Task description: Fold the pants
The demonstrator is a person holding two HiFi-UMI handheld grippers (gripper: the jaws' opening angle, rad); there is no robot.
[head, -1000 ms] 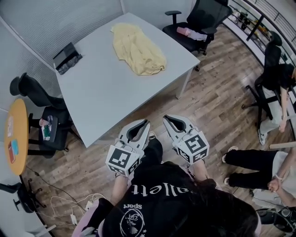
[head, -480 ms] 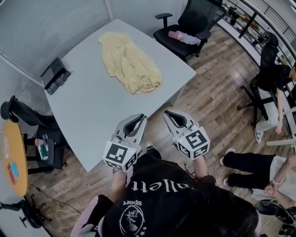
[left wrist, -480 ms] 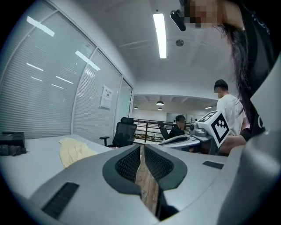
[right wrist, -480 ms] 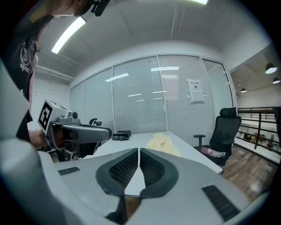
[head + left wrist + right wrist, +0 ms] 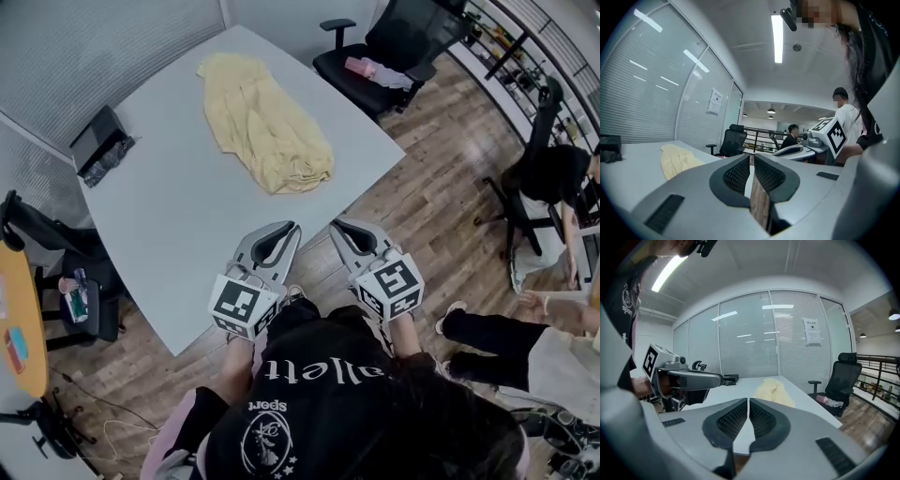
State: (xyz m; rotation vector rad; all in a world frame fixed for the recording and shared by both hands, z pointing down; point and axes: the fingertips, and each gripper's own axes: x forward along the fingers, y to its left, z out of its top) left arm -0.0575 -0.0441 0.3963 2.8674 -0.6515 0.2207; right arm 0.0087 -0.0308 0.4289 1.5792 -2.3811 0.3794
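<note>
Pale yellow pants (image 5: 265,122) lie crumpled on the far part of a white table (image 5: 178,225); they also show in the left gripper view (image 5: 677,159) and the right gripper view (image 5: 774,391). My left gripper (image 5: 290,228) is shut and empty, held over the table's near edge. My right gripper (image 5: 339,228) is shut and empty too, just past the table's near edge over the wooden floor. Both point toward the pants, well short of them.
A black box (image 5: 94,142) sits at the table's left corner. A black office chair (image 5: 398,47) with pink items stands beyond the table's right side. Another chair (image 5: 56,253) and an orange round table (image 5: 19,319) are at left. People sit at right (image 5: 553,178).
Both grippers have come closer to the table: the left one now reaches over its near edge. The pants and table sit nearer in the head view. Jaws stayed shut.
</note>
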